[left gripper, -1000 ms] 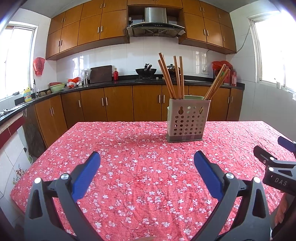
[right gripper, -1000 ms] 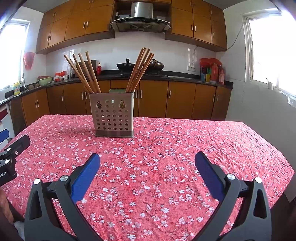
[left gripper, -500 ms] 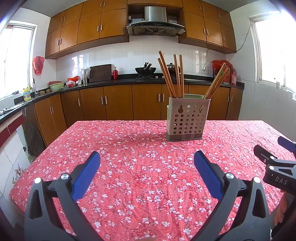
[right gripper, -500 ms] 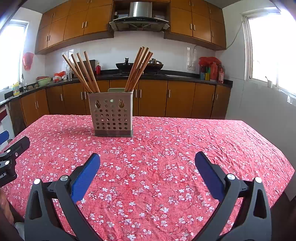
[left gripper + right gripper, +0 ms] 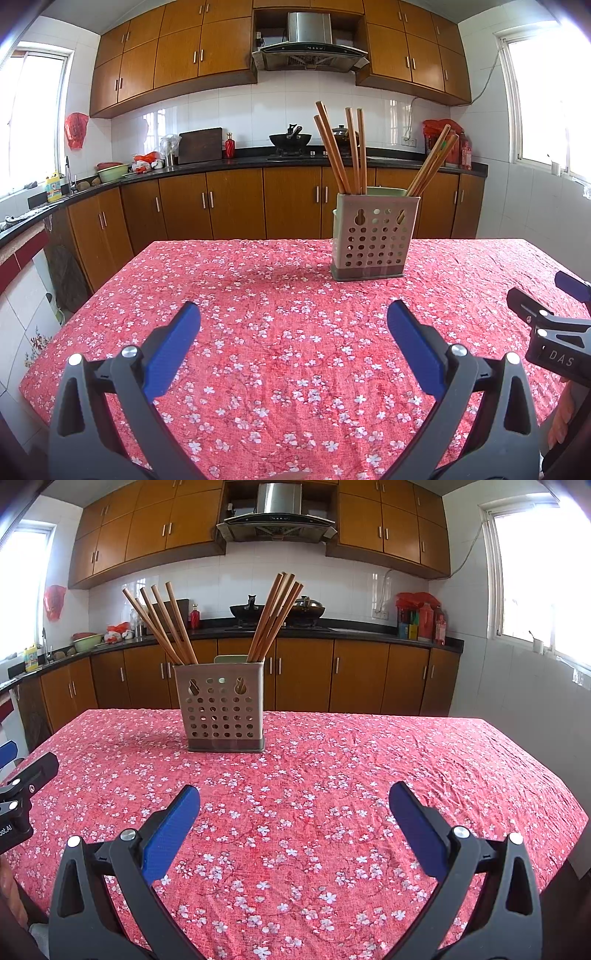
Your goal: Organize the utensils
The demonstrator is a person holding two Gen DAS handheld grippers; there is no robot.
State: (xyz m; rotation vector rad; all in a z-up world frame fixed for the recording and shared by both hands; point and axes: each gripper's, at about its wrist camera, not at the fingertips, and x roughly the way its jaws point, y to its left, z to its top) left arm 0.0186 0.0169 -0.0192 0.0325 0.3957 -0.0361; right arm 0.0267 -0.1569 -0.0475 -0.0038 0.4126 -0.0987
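A kitchen table under a red flowered cloth [image 5: 288,354].
Far on it stands a holder [image 5: 221,712] of chopsticks [image 5: 273,616]; the left gripper [image 5: 293,325] and right gripper [image 5: 294,806] hover spread, holding nothing.

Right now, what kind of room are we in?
It looks like a home kitchen. There's a range hood over a wok on the stove, wooden cabinets under a dark counter, and a holder of chopsticks on a table with a red flowery cloth.
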